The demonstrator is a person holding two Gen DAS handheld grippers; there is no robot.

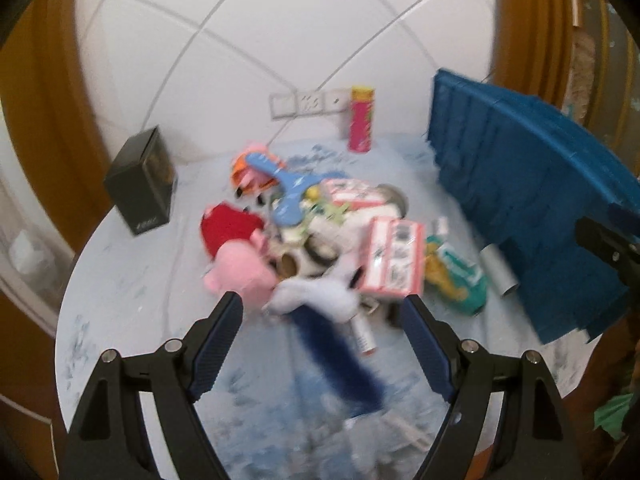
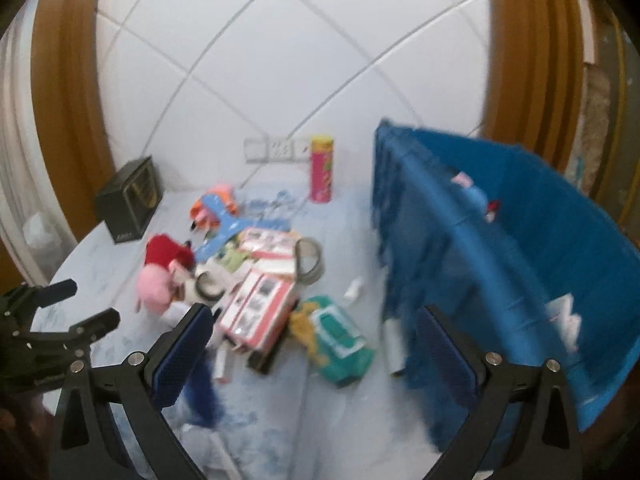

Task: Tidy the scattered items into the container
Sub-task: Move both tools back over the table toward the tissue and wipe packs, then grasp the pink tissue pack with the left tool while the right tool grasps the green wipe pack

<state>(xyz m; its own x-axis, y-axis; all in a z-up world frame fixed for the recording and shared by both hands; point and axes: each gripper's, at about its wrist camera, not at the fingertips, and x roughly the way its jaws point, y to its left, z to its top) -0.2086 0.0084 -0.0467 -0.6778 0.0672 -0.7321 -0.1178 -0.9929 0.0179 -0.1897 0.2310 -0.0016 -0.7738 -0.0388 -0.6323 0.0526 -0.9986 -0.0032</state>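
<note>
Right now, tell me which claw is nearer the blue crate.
Right. The right claw has its finger right against the blue crate; the left claw hangs over the toy pile, farther away.

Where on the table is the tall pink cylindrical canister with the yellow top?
The tall pink cylindrical canister stands upright at the table's far edge by the wall sockets, left of the blue plastic crate in both views.
</note>
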